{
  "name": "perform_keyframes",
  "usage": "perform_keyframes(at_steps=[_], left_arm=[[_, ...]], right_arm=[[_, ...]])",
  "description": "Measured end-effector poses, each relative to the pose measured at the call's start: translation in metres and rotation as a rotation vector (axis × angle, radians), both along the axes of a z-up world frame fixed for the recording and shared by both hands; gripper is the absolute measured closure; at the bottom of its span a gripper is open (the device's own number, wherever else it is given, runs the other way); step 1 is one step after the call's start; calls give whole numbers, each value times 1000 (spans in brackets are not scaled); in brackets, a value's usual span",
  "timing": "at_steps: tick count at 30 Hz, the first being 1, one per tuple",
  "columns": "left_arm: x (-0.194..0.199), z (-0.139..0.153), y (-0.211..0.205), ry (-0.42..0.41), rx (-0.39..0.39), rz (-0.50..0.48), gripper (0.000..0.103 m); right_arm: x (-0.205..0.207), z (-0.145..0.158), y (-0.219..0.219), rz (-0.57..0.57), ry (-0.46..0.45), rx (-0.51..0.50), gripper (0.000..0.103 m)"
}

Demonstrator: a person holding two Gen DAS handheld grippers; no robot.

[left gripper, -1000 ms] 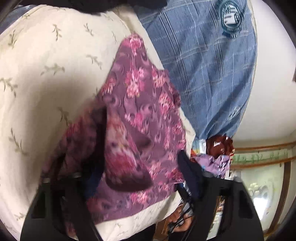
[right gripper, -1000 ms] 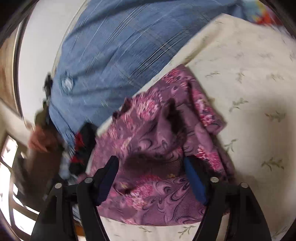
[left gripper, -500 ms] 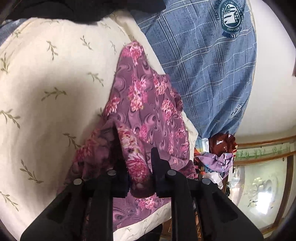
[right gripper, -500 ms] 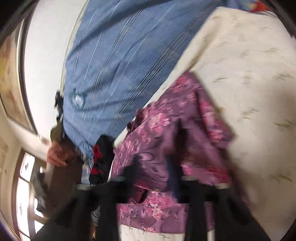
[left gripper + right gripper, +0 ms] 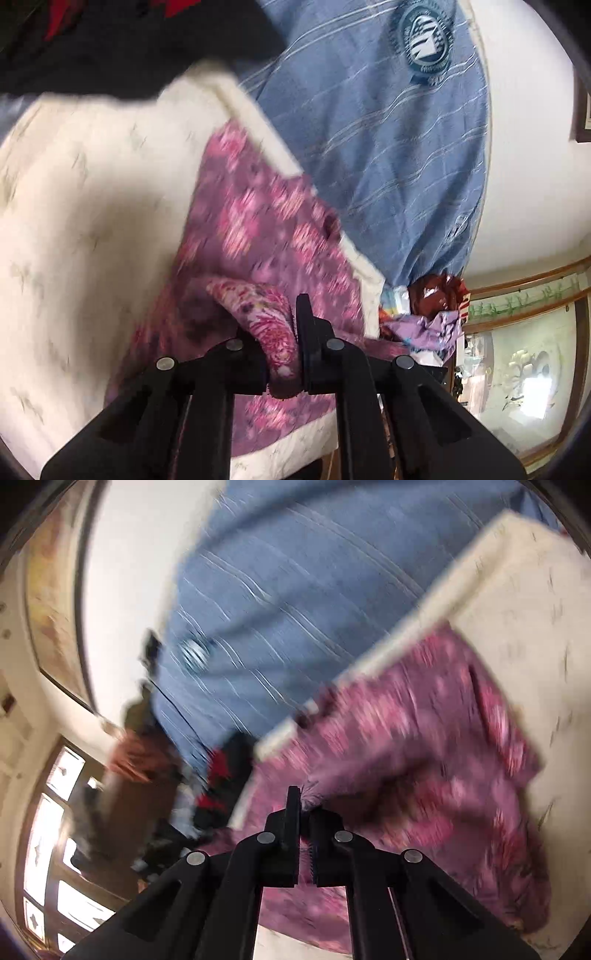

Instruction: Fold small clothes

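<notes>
A small purple garment with pink flowers (image 5: 266,236) lies on a cream bedspread with a leaf print (image 5: 92,206). My left gripper (image 5: 284,332) is shut on a bunched fold of it and holds that fold up off the bed. In the right wrist view the same garment (image 5: 424,738) spreads ahead and to the right. My right gripper (image 5: 304,805) is shut on a thin edge of the cloth. Both views are blurred by motion.
A blue striped cloth with a round crest (image 5: 388,129) hangs just beyond the bed's edge (image 5: 288,602). A heap of dark and red clothes (image 5: 92,33) lies at the far end. More crumpled clothes (image 5: 428,317) sit past the bed corner.
Both grippers were open over the garment a second ago. Each has shut on a fold of it and is lifting the cloth off the bed.
</notes>
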State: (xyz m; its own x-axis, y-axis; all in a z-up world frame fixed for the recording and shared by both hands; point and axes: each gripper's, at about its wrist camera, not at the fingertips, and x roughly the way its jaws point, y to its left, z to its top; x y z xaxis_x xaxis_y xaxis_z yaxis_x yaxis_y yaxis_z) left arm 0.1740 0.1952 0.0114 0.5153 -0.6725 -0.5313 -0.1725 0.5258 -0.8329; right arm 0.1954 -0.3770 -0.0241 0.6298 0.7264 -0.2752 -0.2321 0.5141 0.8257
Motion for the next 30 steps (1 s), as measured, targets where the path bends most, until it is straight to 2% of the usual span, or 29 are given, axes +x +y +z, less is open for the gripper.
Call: perform_keyframes(at_steps=[3,6,9,11,13,14,16,17,18,19,21,22,24,26,30], left_arm=[[42,2,-4,11,36,19,94],[84,-6,-7,41,50,32,94],[122,-30,-8,121,39,33,94],[140,-54,-6,212,39,51,94],[147,-71,-3,269,-5,44,93],[149,-79,3,288,-71,52,93],[147,-80,12,269,-167,48,84],[143,-75,19,244,-162,62,79],[139,-69,27,224,-134,89,59],[134,-60,38,195,-119,128,34],[122,-45,62,145,-129,200,19],[119,-41,67,141,-122,208,19],[112,-32,71,146,-57,183,19],[105,-26,60,159,58,116,19],[91,-25,16,148,223,-42,19]], right_arm=[[29,10,-23,-98,-12,57,100],[68,-1,-37,-177,47,93,100],[99,-20,-41,-223,117,62,100],[112,-34,-40,-245,160,40,100],[126,-50,-37,-242,217,37,93],[130,-57,-38,-259,254,36,93],[133,-65,-44,-273,284,69,91],[132,-65,-47,-281,278,86,91],[130,-63,-49,-279,260,98,88],[125,-60,-54,-284,239,81,72],[115,-50,-58,-305,203,24,53],[113,-48,-59,-301,194,16,53],[106,-42,-61,-290,176,7,53],[94,-32,-61,-280,159,-27,53],[83,-23,-52,-249,168,-146,53]])
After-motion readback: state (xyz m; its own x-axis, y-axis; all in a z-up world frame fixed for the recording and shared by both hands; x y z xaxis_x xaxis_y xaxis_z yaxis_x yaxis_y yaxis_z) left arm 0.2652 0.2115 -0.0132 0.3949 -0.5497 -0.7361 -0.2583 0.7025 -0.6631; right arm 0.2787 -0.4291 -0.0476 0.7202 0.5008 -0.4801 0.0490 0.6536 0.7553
